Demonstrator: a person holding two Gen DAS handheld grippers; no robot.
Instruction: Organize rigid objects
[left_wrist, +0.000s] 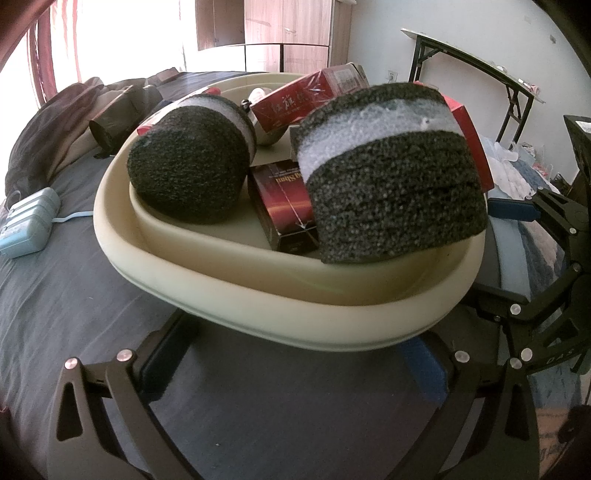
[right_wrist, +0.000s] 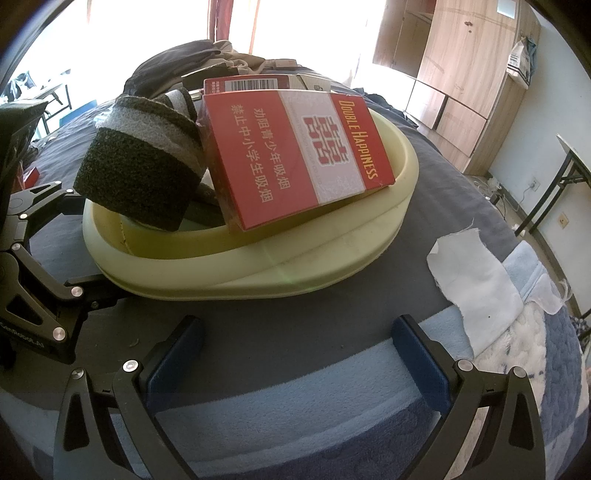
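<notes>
Cream basin (left_wrist: 258, 317) sitting on the bed, loaded with boxes and sponges.
Both grippers, left gripper (left_wrist: 291, 365) and right gripper (right_wrist: 295, 354), are hovering spread and empty just beside the basin's near rim; the Double Happiness carton (right_wrist: 295, 155) is leaning over its edge.

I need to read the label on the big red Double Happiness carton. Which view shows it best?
The right wrist view: the red Double Happiness carton faces the camera, print legible, leaning on the cream plastic basin. The left wrist view shows only a red sliver behind foam.
</notes>
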